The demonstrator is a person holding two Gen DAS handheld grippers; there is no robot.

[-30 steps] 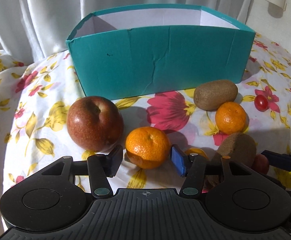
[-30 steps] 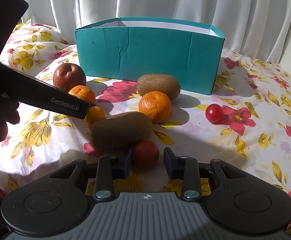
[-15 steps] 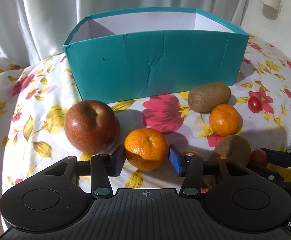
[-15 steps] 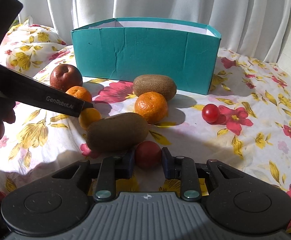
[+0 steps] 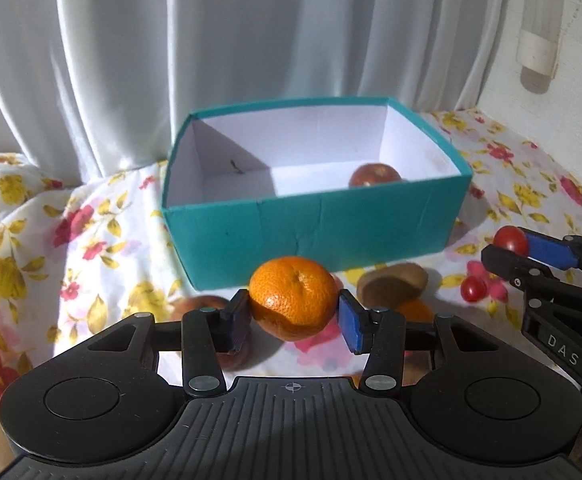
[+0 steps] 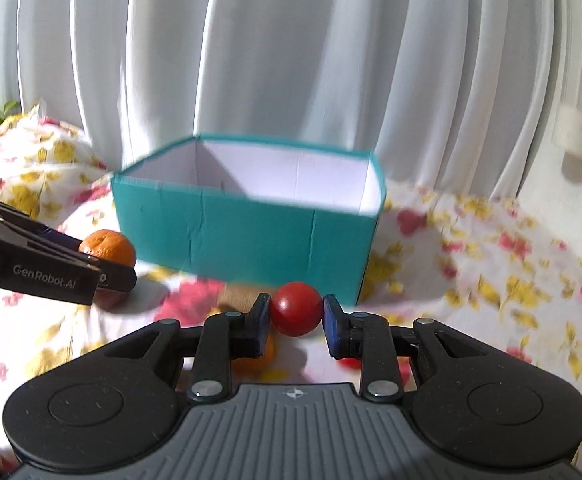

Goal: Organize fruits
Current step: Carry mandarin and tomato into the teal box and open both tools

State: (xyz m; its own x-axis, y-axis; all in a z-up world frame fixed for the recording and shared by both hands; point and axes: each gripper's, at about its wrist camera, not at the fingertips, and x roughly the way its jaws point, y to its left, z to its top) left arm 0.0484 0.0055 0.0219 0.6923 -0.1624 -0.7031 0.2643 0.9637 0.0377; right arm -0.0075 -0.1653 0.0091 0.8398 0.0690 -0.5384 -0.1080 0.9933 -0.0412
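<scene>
claws both loaded: left claw (image 5: 294, 314) grips orange (image 5: 293, 297), right claw (image 6: 296, 317) tomato (image 6: 296, 309).

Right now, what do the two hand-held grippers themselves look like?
Both are matte black plastic. The left hand-held gripper and the right hand-held gripper share a ribbed grey body, two round side discs, silver pivot screws and blue finger pads. Side lettering reads "GenRobot.AI".

Orange (image 5: 293, 298) between left claw (image 5: 293, 316) pads: dimpled, glossy peel. Tomato (image 6: 296, 309): smooth, shiny. Box (image 5: 315, 222) ahead: matt teal card, creased.
</scene>
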